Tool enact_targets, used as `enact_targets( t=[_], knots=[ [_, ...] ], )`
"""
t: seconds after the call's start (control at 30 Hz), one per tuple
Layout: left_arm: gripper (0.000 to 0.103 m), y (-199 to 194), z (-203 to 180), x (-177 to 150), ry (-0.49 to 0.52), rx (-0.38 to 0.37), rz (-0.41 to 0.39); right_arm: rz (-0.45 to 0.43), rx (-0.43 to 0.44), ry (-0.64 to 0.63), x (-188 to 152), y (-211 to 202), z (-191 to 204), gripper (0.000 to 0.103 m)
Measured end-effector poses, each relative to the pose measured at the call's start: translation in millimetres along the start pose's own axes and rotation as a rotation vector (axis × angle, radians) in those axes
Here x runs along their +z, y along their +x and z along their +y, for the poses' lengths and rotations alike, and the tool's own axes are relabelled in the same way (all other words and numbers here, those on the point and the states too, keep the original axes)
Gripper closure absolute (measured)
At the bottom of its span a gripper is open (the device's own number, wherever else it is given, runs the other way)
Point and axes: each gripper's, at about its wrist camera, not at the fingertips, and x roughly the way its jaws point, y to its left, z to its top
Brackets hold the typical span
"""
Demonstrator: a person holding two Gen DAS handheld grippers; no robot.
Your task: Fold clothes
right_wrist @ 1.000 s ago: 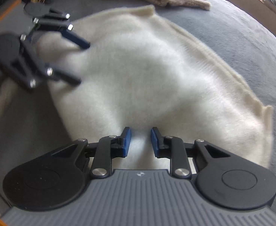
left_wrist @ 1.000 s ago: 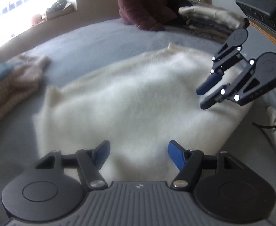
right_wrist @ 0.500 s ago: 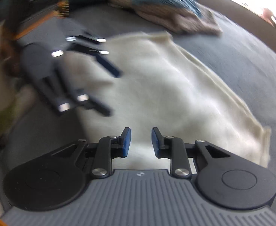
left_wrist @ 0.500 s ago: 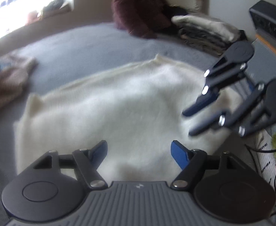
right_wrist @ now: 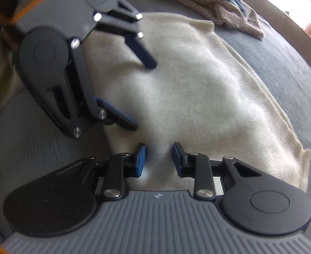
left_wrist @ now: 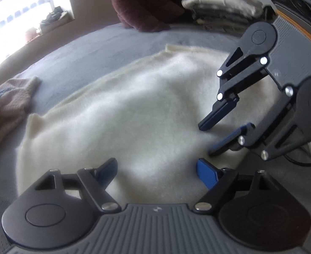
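Since the frames a second ago you have brought both grippers lower and closer together over the near edge of the fluffy cream-white knitted garment (left_wrist: 134, 114), which lies spread flat on the grey carpeted surface (left_wrist: 87, 50). In the left wrist view your right gripper (left_wrist: 207, 140) was up near the far right corner of the garment; it now sits much nearer and larger, with its fingertips down at the fabric just ahead of your left gripper (left_wrist: 156, 170). In the right wrist view the left gripper (right_wrist: 146, 96) has likewise grown and slid toward the middle of the frame.

Your left gripper's jaws have just been opening and now stand wide apart, with only the cream fabric below the gap; the blue pads (left_wrist: 206, 175) press on nothing. Your right gripper (right_wrist: 158, 158) has its jaws open by a narrow gap, a little wider than before, and you hold nothing in it. Whether its tips actually touch the garment or hang just above it, you cannot tell.

A crumpled tan knitted garment with blue fringe (right_wrist: 223, 2) lies well apart at the far side, and a stack of folded clothes (left_wrist: 221, 10) sits beyond the cream piece.
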Motion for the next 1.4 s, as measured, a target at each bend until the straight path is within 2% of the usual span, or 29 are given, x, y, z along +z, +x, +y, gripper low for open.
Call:
enact_targets(
  t=[0.1,0.17,0.2,0.27,0.33,0.4,0.5,0.57,0.6,0.67,0.73,0.8,0.87,0.9,0.97,1.0,1.07,1.1,1.2,1.3,1.33,1.4],
  knots=[
    [0.021,-21,11,7,-0.025,0.061,-0.081,-0.109,-0.011,0.128,11,-24,-20,0.077],
    [0.021,-18,19,9,-0.060,0.084,-0.073,-0.179,-0.025,0.191,15,-37,-30,0.077],
    [0.021,-8,23,8,-0.085,0.089,-0.032,-0.177,-0.039,0.211,14,-35,-33,0.077],
    [0.020,11,30,-1,-0.143,0.084,0.053,-0.080,-0.058,0.244,6,-13,-36,0.077],
    [0.020,14,34,-5,-0.199,0.084,0.069,0.026,-0.056,0.341,-9,15,-40,0.077],
    [0.021,4,36,2,-0.207,0.068,0.034,0.014,-0.048,0.387,-6,9,-44,0.077],
    [0.020,-5,42,10,-0.212,0.076,-0.029,-0.110,-0.078,0.424,6,-16,-57,0.077],
    [0.020,10,46,5,-0.233,0.084,0.035,-0.135,-0.123,0.486,5,-19,-70,0.077],
    [0.019,18,48,3,-0.244,0.088,0.070,-0.109,-0.146,0.514,1,-12,-75,0.076],
    [0.018,18,54,1,-0.275,0.080,0.058,0.004,-0.154,0.599,-18,8,-87,0.077],
    [0.020,12,59,3,-0.291,0.077,0.019,-0.021,-0.129,0.683,-29,0,-95,0.077],
    [0.019,5,66,13,-0.284,0.089,-0.034,-0.076,-0.140,0.696,-22,-15,-100,0.077],
    [0.018,3,76,22,-0.278,0.110,-0.069,-0.155,-0.197,0.670,-11,-32,-103,0.076],
    [0.017,11,83,20,-0.304,0.121,-0.052,-0.163,-0.221,0.675,-11,-31,-109,0.076],
    [0.017,30,100,13,-0.368,0.143,-0.003,-0.163,-0.259,0.697,-16,-23,-123,0.075],
    [0.016,39,108,10,-0.400,0.154,0.022,-0.117,-0.271,0.722,-23,-11,-130,0.075],
    [0.017,41,117,6,-0.459,0.144,0.002,-0.056,-0.241,0.802,-49,9,-138,0.074],
    [0.017,37,119,8,-0.471,0.145,-0.021,-0.066,-0.228,0.834,-54,8,-139,0.074],
    [0.016,29,116,22,-0.419,0.154,-0.086,-0.105,-0.256,0.786,-43,-7,-140,0.073],
    [0.014,42,117,27,-0.393,0.159,-0.078,-0.190,-0.293,0.771,-38,-19,-145,0.072],
    [0.014,52,116,24,-0.408,0.171,-0.042,-0.180,-0.300,0.784,-38,-12,-151,0.071],
    [0.013,58,113,18,-0.421,0.195,-0.041,-0.132,-0.293,0.812,-49,9,-157,0.070]
  ],
)
